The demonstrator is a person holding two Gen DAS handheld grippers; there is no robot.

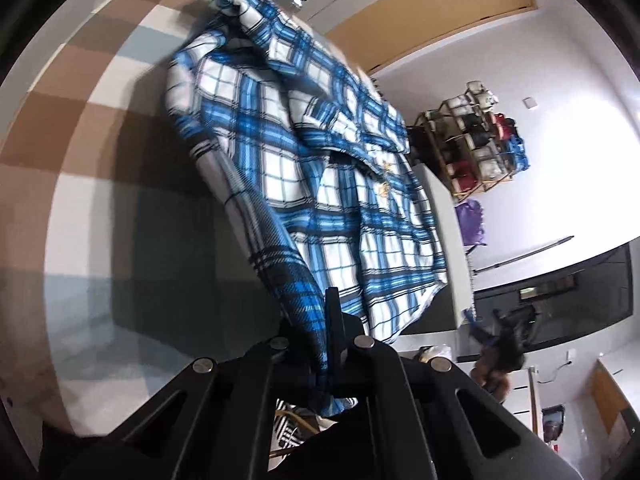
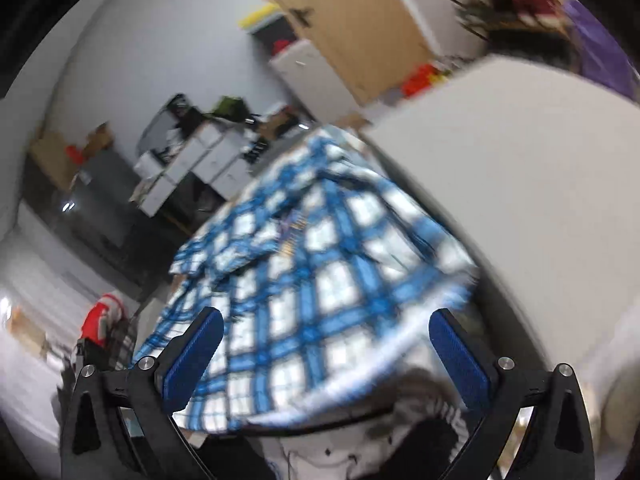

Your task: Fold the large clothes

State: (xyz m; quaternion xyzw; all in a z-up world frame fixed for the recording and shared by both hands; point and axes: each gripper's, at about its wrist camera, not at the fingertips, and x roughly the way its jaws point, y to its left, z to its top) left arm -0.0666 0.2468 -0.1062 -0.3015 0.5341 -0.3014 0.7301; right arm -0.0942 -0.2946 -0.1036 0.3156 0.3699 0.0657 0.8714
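Observation:
A blue, white and black plaid shirt (image 1: pixel 304 168) lies partly on a checked brown, white and pale blue cloth (image 1: pixel 92 128). My left gripper (image 1: pixel 324 320) is shut on a bunched edge of the shirt and lifts it off the surface. In the right wrist view the same plaid shirt (image 2: pixel 320 280) is blurred and spread in front of my right gripper (image 2: pixel 326 328). Its blue-padded fingers (image 2: pixel 192 356) stand wide apart, empty, just short of the shirt's near edge.
A white table edge (image 1: pixel 452 240) runs beside the shirt. A wire rack with shoes (image 1: pixel 472 148) stands against the white wall. A wooden door (image 2: pixel 360 20), white cabinets (image 2: pixel 192 160) and clutter lie beyond. A dark screen (image 1: pixel 560 296) is at right.

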